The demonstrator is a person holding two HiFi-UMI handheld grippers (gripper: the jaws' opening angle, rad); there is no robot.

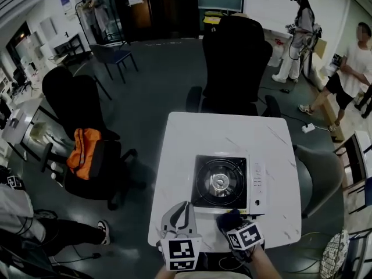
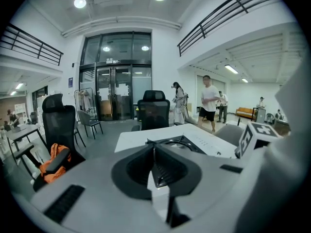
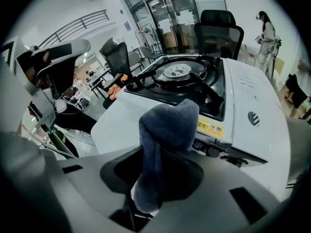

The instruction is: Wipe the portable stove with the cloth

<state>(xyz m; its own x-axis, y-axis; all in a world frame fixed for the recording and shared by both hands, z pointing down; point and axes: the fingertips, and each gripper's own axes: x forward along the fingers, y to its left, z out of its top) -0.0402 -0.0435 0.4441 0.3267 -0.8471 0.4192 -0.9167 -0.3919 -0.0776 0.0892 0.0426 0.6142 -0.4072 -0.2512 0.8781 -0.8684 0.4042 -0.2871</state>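
Stove (image 1: 221, 182) on white table (image 1: 226, 132) amid office chairs (image 1: 235, 57) — right tongs (image 3: 163, 144) pinching blue-grey cloth (image 3: 170, 120), left tongs (image 2: 154, 145) pressed together

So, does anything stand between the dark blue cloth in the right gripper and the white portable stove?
Nothing visible does. The right gripper, shut on the dark blue cloth, sits just off the near edge of the white portable stove.

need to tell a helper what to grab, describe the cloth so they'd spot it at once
Look at the white table with the portable stove on it. At the stove's near edge, the right tongs pinch a bunched dark blue-grey cloth, the only soft thing among hard white surfaces.
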